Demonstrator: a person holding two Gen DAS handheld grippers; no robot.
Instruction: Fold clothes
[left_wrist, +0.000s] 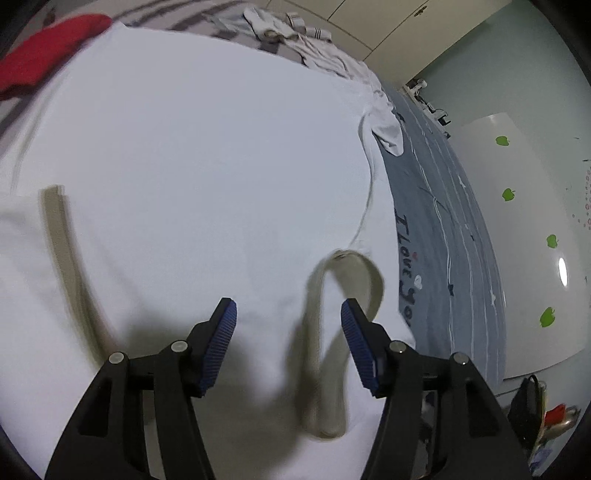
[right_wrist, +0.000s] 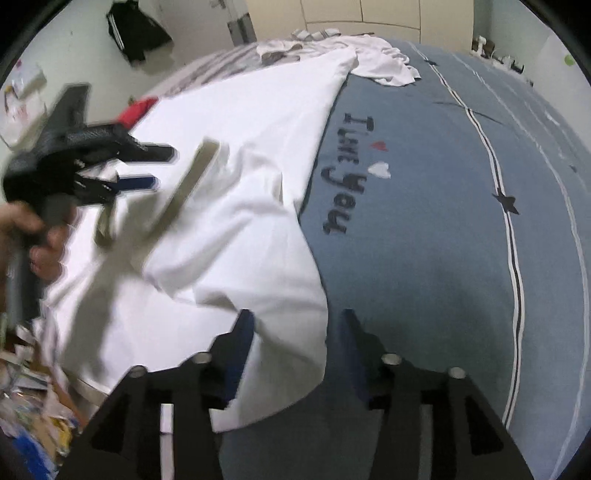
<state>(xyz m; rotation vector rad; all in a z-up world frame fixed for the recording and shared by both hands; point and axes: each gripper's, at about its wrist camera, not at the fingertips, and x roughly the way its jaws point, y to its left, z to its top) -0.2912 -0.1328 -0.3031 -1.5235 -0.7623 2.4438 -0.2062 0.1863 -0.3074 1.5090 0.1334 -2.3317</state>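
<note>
Nearest in, the right gripper (right_wrist: 297, 334) hangs over the white garment (right_wrist: 229, 206) with its jaws spread, gripping nothing; the garment's near edge lies between them. The left gripper (left_wrist: 288, 325) is above the same white garment (left_wrist: 192, 155), jaws parted too and empty, with a khaki strap (left_wrist: 332, 325) looping up between the blue pads (left_wrist: 221, 332). In the right wrist view that left gripper (right_wrist: 162, 166) is blurred, held in the person's hand (right_wrist: 33, 236) over the garment's left part, a khaki strap (right_wrist: 184, 188) just beside it. The garment is spread flat on the bed (right_wrist: 424, 258), covering its left half; to its right the blue cover shows the lettering "I Love You" (right_wrist: 351, 173). Beyond the garment, a red item (left_wrist: 44, 51) touches its far left corner, and crumpled white clothes (left_wrist: 332, 51) sit at its far edge.
</note>
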